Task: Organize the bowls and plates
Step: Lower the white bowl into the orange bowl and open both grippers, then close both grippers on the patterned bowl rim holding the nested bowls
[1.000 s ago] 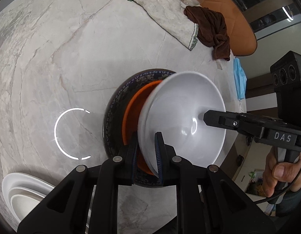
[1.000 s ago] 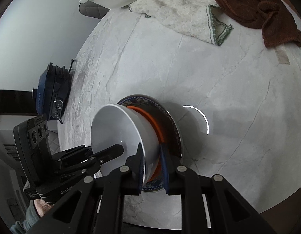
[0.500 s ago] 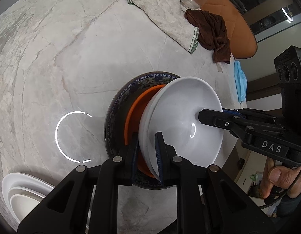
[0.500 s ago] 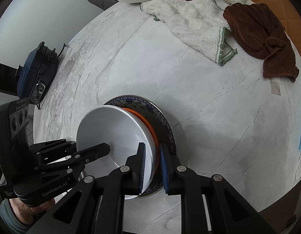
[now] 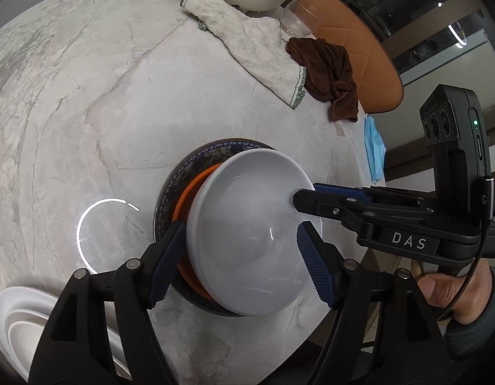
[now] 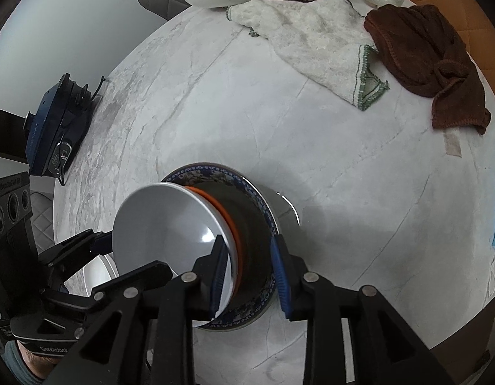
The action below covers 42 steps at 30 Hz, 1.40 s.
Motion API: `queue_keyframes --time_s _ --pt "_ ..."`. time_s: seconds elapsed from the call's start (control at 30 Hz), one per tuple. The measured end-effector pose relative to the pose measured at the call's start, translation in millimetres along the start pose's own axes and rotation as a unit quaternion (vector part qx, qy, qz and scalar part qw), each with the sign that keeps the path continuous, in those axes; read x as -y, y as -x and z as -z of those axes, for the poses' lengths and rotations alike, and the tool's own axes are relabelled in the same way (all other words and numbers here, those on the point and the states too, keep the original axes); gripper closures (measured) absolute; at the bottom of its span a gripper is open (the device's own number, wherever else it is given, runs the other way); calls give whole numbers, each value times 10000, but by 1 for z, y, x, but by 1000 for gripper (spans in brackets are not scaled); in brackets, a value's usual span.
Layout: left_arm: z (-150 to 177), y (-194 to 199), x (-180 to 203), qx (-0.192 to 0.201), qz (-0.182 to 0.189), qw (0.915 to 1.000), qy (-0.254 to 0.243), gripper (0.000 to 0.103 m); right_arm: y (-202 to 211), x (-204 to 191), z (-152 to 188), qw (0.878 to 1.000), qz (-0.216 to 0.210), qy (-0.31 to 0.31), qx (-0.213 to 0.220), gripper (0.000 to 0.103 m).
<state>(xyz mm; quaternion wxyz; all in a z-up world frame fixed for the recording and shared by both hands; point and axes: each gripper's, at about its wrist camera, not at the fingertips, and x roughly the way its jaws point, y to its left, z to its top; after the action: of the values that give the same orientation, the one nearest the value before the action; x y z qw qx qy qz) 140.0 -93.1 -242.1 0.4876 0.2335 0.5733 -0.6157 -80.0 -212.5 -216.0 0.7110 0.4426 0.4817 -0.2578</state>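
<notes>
A white bowl rests in an orange plate, which lies on a dark blue patterned plate on the marble table. My left gripper straddles the bowl's near rim. Its jaws are opening, both pads stand off the bowl, and its fingers are wide apart. My right gripper is at the opposite rim with its jaws opening. One pad is inside the bowl, the other beyond the blue plate's edge, and neither presses.
A stack of white dishes sits at the table's near left edge. A white towel, a brown cloth and a glass lie at the far side. A blue mask is near the right edge, a dark blue device at the left.
Both grippers were shut on the white bowl's rim; now both jaws have spread apart. The bowl has come down from a steep tilt and lies flatter in the orange plate.
</notes>
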Motion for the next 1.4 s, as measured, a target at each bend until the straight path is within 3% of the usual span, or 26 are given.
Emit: queue_keyframes --time_s 0.23,0.43,0.5,0.57,0.63,0.7,0.77,0.87,0.97,1.03,1.07,1.1,1.17,1.4 --pt "2 12 0 156 203 9997 -10 15 0 -6 1 9995 280 108 56 70" --pt "-1 40 -9 615 401 9970 236 12 5 -2 1 9994 340 50 70 70" --pt "1 51 -17 770 423 9950 473 12 14 -5 1 9997 127 76 168 70" --pt "6 64 -23 897 352 9931 662 12 28 -7 -1 9990 -221 185 336 60" --pt "15 74 -26 940 148 9920 827 12 44 -4 -5 9956 -643 391 551 43" --pt "26 80 -30 939 -72 9895 1094 12 54 0 -14 9908 -960 699 652 43" --pt "41 83 -34 1029 -407 9819 1538 12 54 7 -27 9871 -1077 1058 535 43" --pt "69 81 -29 1220 -913 9636 2199 13 42 23 -48 9803 -1372 1416 85 43" --pt "99 73 -15 1411 -1504 9346 2897 15 28 37 -66 9676 -1695 1833 -375 45" --pt "115 64 -7 1486 -1569 9188 3304 24 21 44 -76 9606 -1727 2077 -656 53" --pt "122 59 -4 1441 -1546 9141 3461 32 18 47 -80 9571 -1744 2166 -814 54" --pt "127 54 -1 1456 -1446 9100 3602 34 16 49 -83 9537 -1807 2211 -938 55" --pt "133 45 4 1552 -1251 9052 3754 34 12 54 -89 9455 -2048 2236 -1186 56" --pt "135 9 0 1462 -1055 9061 3828 34 -16 48 -99 9258 -2307 2399 -1791 61"
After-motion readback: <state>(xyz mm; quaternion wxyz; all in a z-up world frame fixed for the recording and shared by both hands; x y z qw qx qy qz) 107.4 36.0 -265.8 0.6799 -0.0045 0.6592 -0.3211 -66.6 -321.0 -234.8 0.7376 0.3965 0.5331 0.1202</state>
